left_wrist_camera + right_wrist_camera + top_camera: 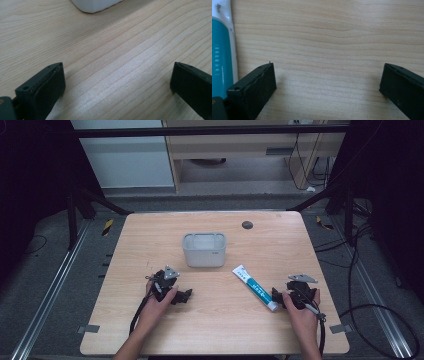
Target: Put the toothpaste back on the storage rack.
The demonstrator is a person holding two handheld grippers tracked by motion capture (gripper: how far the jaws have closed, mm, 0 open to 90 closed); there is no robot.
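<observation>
A white and teal toothpaste tube [255,288] lies slanted on the wooden table [215,330], right of centre. My right gripper [278,298] rests low on the table just right of the tube's near end, open, with bare wood between its jaws [329,82]; the tube [222,50] runs along that view's left edge. A white plastic bin [203,249] stands upright in the middle. My left gripper [185,295] sits on the table in front of the bin, a little to its left, open and empty [117,82]; the bin's rounded bottom edge [96,5] shows at the top.
A small black disc [247,224] is set into the table near its back edge. Cables [370,310] lie on the floor to the right, and black frame bars [80,205] flank the table.
</observation>
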